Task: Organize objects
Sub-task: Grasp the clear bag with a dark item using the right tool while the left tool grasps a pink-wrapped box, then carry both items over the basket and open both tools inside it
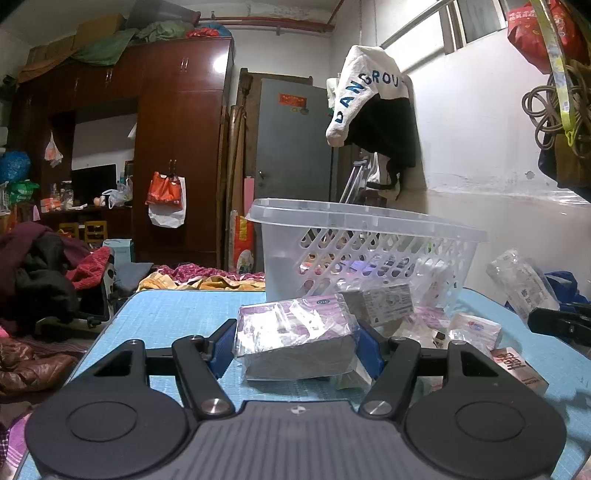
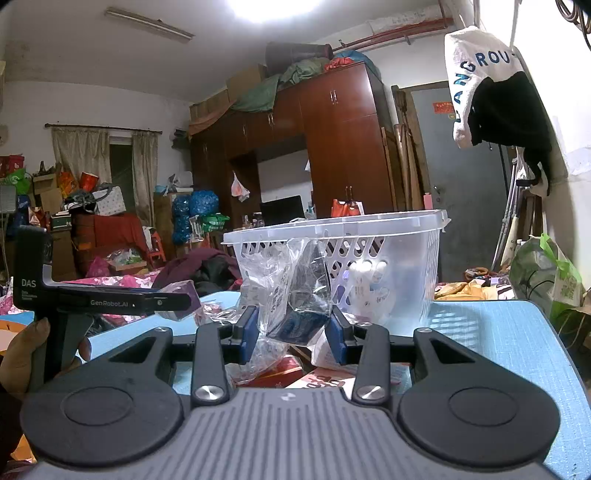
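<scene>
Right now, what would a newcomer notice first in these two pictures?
First, the clear plastic basket standing on the blue table. In front of it, the left gripper clamps a plastic-wrapped purple pack, and the right gripper grips a crinkled clear bag with something dark inside.

**A crowded room under one bright ceiling light**

A tall reddish-brown wardrobe (image 2: 332,147) is standing against the far wall, bundles piling on top. Right of it a grey door (image 1: 291,144) is staying shut. Curtains (image 2: 103,158) are hanging at a far left window. A ceiling light (image 2: 277,5) is glaring down on white walls (image 1: 480,129).
</scene>
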The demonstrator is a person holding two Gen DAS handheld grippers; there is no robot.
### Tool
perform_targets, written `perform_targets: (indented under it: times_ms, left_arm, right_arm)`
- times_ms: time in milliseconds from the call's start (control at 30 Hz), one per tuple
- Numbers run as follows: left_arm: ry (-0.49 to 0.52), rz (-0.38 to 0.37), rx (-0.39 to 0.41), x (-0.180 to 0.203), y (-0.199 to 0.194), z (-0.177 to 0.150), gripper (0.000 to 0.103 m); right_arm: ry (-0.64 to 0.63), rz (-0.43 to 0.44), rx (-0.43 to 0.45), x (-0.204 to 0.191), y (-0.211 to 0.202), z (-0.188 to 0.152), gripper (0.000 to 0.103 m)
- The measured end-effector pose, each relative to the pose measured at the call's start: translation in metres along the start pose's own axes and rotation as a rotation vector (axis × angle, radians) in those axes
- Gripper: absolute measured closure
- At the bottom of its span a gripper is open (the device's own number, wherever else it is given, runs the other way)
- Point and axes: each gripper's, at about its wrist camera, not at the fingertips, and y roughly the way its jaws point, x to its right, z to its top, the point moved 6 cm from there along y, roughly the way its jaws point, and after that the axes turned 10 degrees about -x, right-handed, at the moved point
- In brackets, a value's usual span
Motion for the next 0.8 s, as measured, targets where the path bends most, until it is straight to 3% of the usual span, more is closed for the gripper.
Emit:
perform_targets:
  times_ms: [433, 533, 633, 733, 800]
  left_arm:
    - [-0.015, -0.013, 0.042, 0.001, -0.009, 0.006, 0.034]
    - [-0.027, -0.115, 0.088, 0.006, -0.020, 0.044, 0.034]
    - [0.029, -0.128, 0.120, 0.020, -0.018, 0.102, 0.033]
    - [0.043, -0.136, 0.066, 0.032, 0.015, 0.158, 0.033]
    - [0.035, -0.122, 0.010, 0.036, 0.041, 0.174, 0.033]
  right_arm:
    - [0.016, -0.018, 0.017, 0.001, -0.004, 0.004, 0.060]
    - [-0.033, -0.044, 0.031, -0.004, -0.006, 0.026, 0.060]
    - [-0.093, -0.067, 0.053, -0.008, 0.001, 0.074, 0.060]
    - [-0.152, -0.109, 0.038, -0.007, 0.025, 0.128, 0.060]
    - [-0.174, -0.148, 0.011, -0.002, 0.042, 0.149, 0.060]
